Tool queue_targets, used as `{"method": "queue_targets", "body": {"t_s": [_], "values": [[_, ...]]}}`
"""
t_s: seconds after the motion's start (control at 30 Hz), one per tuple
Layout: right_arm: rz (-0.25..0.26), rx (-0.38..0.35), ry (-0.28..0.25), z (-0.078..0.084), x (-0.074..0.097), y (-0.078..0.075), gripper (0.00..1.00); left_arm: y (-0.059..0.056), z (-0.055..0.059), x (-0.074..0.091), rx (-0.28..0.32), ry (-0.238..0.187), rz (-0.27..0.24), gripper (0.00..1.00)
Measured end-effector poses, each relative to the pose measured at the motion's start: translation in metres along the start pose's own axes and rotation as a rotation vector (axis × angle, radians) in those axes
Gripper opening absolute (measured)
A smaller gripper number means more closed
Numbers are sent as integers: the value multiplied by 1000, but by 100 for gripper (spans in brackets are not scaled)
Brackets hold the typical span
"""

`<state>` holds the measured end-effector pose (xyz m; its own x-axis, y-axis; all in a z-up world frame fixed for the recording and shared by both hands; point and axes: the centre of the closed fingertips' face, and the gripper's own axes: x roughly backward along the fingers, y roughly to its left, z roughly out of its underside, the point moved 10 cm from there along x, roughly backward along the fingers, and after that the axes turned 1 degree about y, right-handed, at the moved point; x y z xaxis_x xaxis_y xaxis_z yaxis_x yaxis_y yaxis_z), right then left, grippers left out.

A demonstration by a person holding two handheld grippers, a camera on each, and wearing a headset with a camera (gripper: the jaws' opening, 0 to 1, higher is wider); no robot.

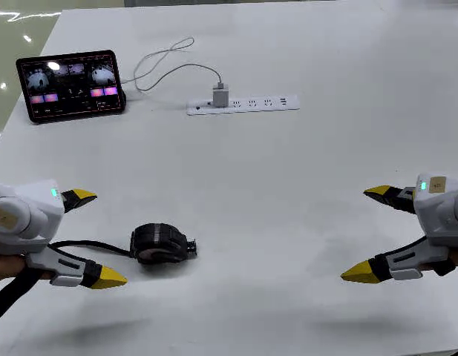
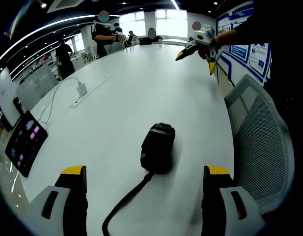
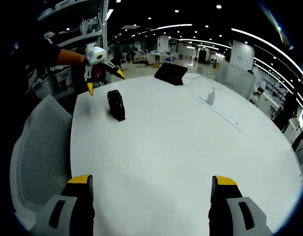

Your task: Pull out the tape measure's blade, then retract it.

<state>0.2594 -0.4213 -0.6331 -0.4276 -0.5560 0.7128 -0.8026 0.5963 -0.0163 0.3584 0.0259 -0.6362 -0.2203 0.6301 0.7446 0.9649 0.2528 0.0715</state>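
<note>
**Head view.** One white table [image 1: 288, 178] carries one tape measure [image 1: 160, 243], one tablet [image 1: 71, 84] and one power strip [image 1: 243, 104]. One charger [image 1: 220, 96] is plugged into the strip, and one white cable [image 1: 165, 63] loops from it towards the tablet. There are two grippers. My left gripper [image 1: 106, 238] hangs at the left edge with its two yellow-tipped fingers spread wide and nothing between them. The tape measure lies on the table just to the right of those tips and apart from them. One black cord [image 1: 87, 245] trails from its case towards my lower left finger. My right gripper [image 1: 355, 234] hangs at the right edge, equally wide and empty, well apart from the tape measure.

**Left gripper view.** My left gripper [image 2: 145, 170] shows two fingers far apart, grasping nothing. The one tape measure [image 2: 158, 145] sits on the table just ahead of the gap, and its black cord [image 2: 126, 201] runs back between the fingers. Whether the cord touches either finger I cannot tell. My right gripper [image 2: 195, 65] hangs far across the table, spread and empty. One mesh chair [image 2: 259, 142] stands at the right.

**Right gripper view.** My right gripper [image 3: 152, 179] is wide open over bare table. The tape measure [image 3: 116, 103] lies far ahead, beside my open left gripper [image 3: 105, 83].
</note>
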Motion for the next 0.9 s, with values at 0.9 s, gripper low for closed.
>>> {"method": "queue_targets", "body": {"t_s": [0.9], "values": [[-137,112,0,-44,-66,19,99,-2,-15,-50,-122,82,137,87]]}}
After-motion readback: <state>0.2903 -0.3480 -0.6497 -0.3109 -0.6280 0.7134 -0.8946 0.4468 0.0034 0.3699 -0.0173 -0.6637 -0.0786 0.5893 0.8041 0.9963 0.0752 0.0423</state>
